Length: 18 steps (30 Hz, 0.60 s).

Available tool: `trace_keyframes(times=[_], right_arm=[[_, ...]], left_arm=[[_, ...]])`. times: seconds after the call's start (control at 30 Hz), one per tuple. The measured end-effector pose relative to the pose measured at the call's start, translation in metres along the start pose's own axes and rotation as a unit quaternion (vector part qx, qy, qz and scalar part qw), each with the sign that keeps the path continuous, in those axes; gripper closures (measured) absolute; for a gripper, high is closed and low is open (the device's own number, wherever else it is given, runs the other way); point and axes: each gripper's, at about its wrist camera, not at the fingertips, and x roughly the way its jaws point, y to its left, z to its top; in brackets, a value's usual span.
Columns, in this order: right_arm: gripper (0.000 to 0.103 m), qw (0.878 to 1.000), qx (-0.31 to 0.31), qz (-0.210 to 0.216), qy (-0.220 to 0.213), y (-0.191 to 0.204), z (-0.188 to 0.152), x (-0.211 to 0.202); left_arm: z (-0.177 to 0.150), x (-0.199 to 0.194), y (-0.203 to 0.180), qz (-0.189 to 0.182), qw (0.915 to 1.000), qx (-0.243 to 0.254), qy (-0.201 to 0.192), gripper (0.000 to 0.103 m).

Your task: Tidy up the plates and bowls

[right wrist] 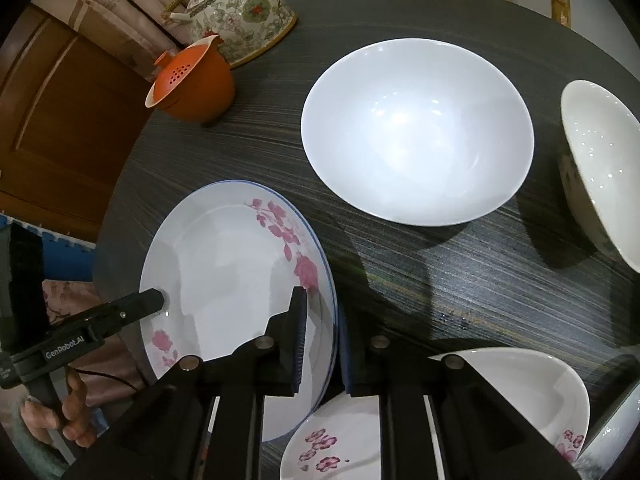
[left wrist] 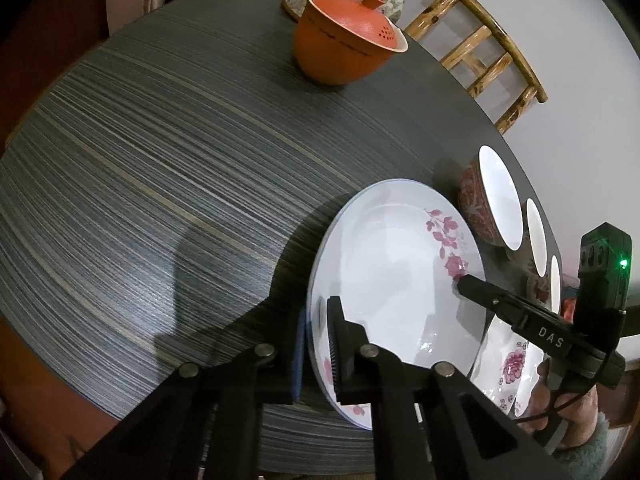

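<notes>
A white plate with pink flowers and a thin blue rim (left wrist: 400, 272) (right wrist: 232, 272) is gripped at two opposite edges above the dark striped table (left wrist: 160, 180). My left gripper (left wrist: 316, 356) is shut on its near-left rim, one finger above and one below. My right gripper (right wrist: 324, 344) is shut on the opposite rim beside the pink blossom. Each wrist view also shows the other gripper's tip on the plate: the right gripper (left wrist: 466, 282) and the left gripper (right wrist: 154, 300). A large white bowl (right wrist: 416, 132), red-patterned outside (left wrist: 476, 208), stands just beyond the plate.
An orange lidded cup (left wrist: 344, 40) (right wrist: 192, 88) and a floral teapot (right wrist: 240, 16) stand at the far side. A second bowl (right wrist: 600, 172) sits at the right. Two flowered dishes (right wrist: 340, 440) (right wrist: 532, 392) lie near the front edge. A bamboo chair (left wrist: 480, 52) stands behind the table.
</notes>
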Motion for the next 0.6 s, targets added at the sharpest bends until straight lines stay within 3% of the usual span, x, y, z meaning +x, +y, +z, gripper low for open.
trace_keyframes(times=[0.6], right_arm=[[0.087, 0.999, 0.032, 0.012, -0.012, -0.0053, -0.0025, -0.0028]], left_arm=[[-0.0022, -0.0012, 0.0037, 0.002, 1.0, 0.001, -0.008, 0.093]])
